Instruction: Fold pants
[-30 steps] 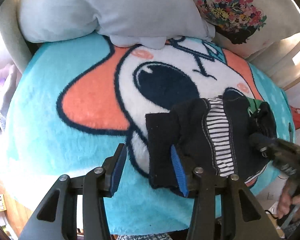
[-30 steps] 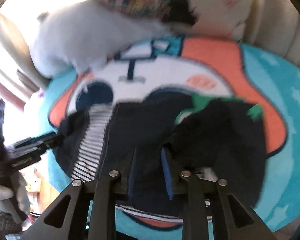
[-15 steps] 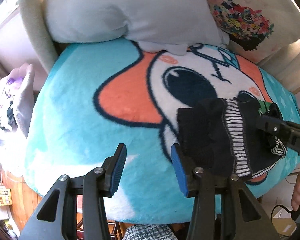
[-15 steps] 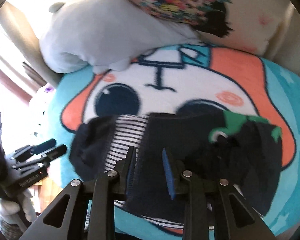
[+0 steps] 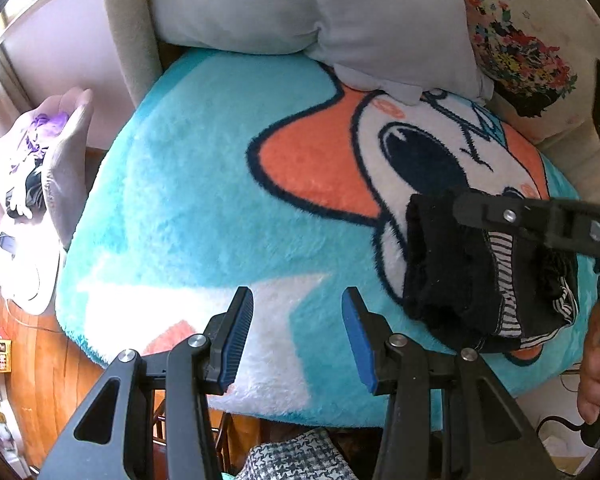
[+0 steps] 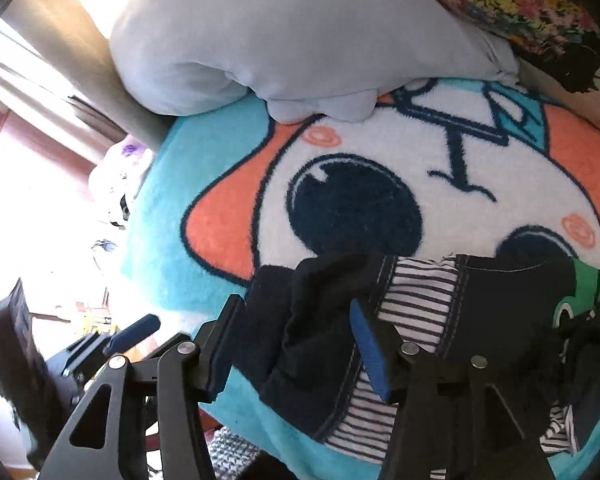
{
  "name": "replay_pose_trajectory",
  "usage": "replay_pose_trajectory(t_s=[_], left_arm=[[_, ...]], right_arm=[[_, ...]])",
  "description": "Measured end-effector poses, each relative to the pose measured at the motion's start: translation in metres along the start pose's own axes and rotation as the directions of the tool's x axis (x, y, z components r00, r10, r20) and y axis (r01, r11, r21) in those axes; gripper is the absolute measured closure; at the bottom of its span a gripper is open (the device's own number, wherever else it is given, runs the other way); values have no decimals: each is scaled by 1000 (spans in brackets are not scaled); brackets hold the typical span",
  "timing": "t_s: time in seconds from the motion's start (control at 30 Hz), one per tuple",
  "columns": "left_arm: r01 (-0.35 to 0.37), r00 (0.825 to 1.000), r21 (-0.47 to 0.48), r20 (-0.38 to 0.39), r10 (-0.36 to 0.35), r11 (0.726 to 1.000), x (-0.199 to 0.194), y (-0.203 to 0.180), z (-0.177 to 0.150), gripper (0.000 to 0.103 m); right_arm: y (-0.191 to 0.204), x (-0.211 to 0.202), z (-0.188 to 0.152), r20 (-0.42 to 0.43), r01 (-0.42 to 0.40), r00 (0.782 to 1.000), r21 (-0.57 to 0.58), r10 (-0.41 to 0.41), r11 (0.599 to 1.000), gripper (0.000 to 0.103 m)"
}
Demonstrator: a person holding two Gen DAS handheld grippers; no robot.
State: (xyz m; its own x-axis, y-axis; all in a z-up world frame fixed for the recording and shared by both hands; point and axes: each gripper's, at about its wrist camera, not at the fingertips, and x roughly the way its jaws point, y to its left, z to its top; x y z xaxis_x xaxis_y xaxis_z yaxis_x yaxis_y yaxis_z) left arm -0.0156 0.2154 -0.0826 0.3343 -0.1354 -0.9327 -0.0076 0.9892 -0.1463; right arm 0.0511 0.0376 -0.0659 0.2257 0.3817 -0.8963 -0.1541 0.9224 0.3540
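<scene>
Left gripper (image 5: 298,336): jaws spread wide, nothing between the blue pads (image 5: 236,336), poised over the pale patch at the near edge of the turquoise cartoon-face blanket (image 5: 204,184). Well apart from the pants (image 5: 452,276), which sit at 3 o'clock in the left wrist view: a dark bundle with a black-and-white striped panel, bunched near the blanket's right edge, by the drawn eye.

Right gripper (image 6: 290,344): jaws parted, one finger on each side of a raised dark fold of the pants (image 6: 320,320), pads not pressed together. Striped panel (image 6: 416,300) just past the right pad at 3 o'clock; green print (image 6: 588,284) farther out the same way. Seen from the left wrist camera, crossing above the bundle from 3 o'clock.

Grey pillow (image 5: 312,12) at 12 o'clock, resting on the blanket's far edge. Floral pillow (image 5: 520,44) at 1 o'clock beside it.
</scene>
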Motion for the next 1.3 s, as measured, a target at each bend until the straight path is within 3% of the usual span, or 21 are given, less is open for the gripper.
replay_pose_trajectory(t_s=[0.3, 0.57, 0.73, 0.8, 0.9, 1.0, 1.17, 1.23, 1.3], left_arm=[[6, 1000, -30, -17, -7, 1000, 7, 6, -2, 58], [26, 999, -54, -29, -27, 998, 10, 13, -2, 58], [86, 996, -110, -29, -90, 990, 10, 24, 2, 58], [113, 993, -133, -26, -118, 985, 9, 28, 3, 58], [156, 987, -153, -18, -160, 976, 9, 30, 4, 58], [202, 978, -167, -10, -206, 965, 9, 29, 2, 58], [245, 968, -189, -4, -251, 951, 12, 23, -1, 58], [255, 965, -200, -5, -262, 946, 13, 21, -3, 58], [257, 964, -212, -8, -265, 943, 14, 20, -4, 58]], right_arm=[[6, 31, 9, -88, 128, 988, -19, -129, 992, 39], [17, 54, 10, -137, 179, 972, -101, -192, 979, 34], [-3, 49, 20, -168, 90, 981, -24, -93, 996, 47], [-15, 48, 24, -188, 39, 982, 34, -32, 999, 49], [-21, 47, 27, -204, 17, 979, 60, -4, 998, 49], [-12, 48, 27, -211, 47, 977, 31, -39, 998, 43], [12, 65, 29, -230, 109, 967, -26, -112, 994, 16], [28, 73, 29, -246, 165, 951, -115, -189, 979, 15], [40, 76, 25, -239, 229, 932, -198, -273, 953, 30]])
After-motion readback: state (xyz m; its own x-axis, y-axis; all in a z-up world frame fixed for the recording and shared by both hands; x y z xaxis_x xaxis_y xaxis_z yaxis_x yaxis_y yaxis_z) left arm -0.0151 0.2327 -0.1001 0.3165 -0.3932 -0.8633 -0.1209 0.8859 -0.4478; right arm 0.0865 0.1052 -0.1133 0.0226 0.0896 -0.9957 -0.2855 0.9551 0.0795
